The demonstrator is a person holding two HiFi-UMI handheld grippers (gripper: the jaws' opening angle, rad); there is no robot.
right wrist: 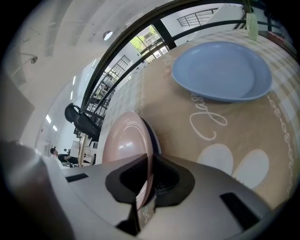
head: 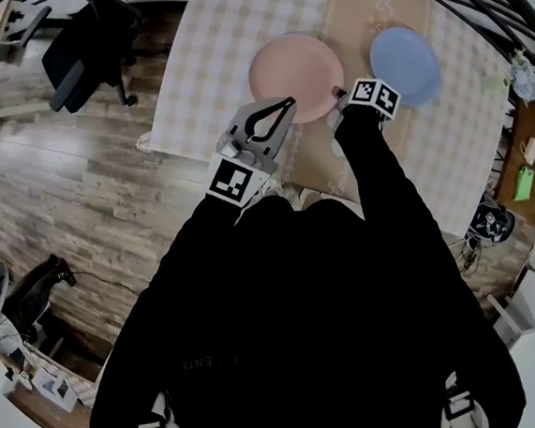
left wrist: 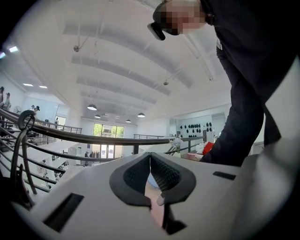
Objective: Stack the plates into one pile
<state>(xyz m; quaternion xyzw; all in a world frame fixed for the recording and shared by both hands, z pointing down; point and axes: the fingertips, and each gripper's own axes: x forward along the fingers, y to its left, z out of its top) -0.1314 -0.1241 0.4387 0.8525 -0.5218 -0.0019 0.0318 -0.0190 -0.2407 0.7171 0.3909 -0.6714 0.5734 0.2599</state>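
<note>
1. Nearest the lens is my right claw [right wrist: 149,161], clenched on the rim of the pink plate [right wrist: 124,140], with the thin edge pinched between the two pads.
2. From that grip the pink plate fans out ahead and to the claw's left. It looks tipped up off the tabletop [right wrist: 187,122], with a dark shadow under it (I can't tell whether its far edge still touches).
3. The blue plate [right wrist: 220,70] lies flat beyond the claw and to its right, apart from the pink one, so nothing is stacked yet.
4. My left claw [left wrist: 150,157] is closed on nothing, pads meeting at the tips. It points up toward the ceiling and hangs by the pink plate's near edge.
5. Risks as I judge them:
   - A one-sided pinch on a smooth rim lets the plate swing or slip out.
   - A drooping far edge could snag the cloth or strike the blue plate's rim and shove it.
   - Letting go off-centre would leave the pile lopsided.
</note>
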